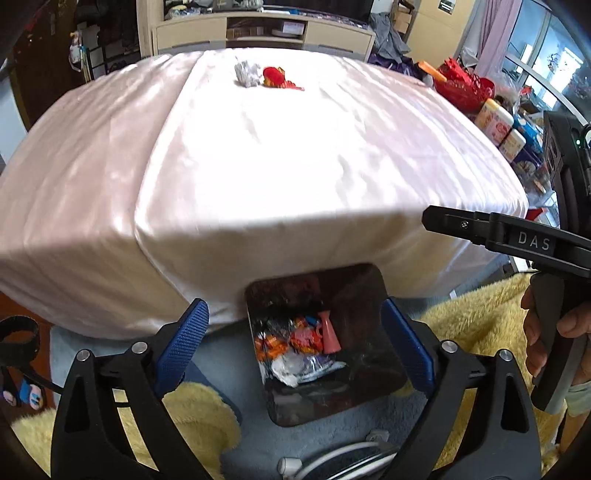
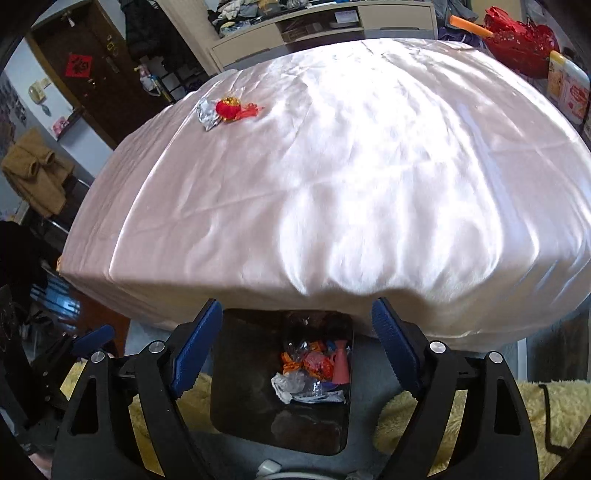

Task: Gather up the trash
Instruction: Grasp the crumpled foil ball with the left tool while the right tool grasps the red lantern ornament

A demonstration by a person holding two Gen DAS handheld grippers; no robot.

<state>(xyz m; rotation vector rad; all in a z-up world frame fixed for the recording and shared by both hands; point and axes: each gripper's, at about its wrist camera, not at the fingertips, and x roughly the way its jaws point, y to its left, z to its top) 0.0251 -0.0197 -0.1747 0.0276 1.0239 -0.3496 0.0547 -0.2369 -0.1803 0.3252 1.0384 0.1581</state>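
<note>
A dark bin (image 1: 369, 391) stands on the floor below the table's near edge, holding several wrappers, crumpled foil and a pink piece (image 1: 330, 334); it also shows in the right wrist view (image 2: 243, 391). My left gripper (image 1: 295, 343) hangs open and empty above the bin. My right gripper (image 2: 297, 345) is also open and empty above it. On the far side of the pink tablecloth (image 1: 258, 166) lie a crumpled foil ball (image 1: 246, 74) and a red ornament (image 1: 275, 76), also in the right wrist view: foil (image 2: 206, 112), ornament (image 2: 227, 109).
The right gripper's body and the hand holding it (image 1: 546, 295) are at the right in the left wrist view. Yellow fluffy fabric (image 1: 476, 317) flanks the bin. A cabinet (image 1: 266, 33) stands behind the table; red baskets and bottles (image 1: 495, 118) crowd the right side. White cables (image 1: 332, 458) lie near the bin.
</note>
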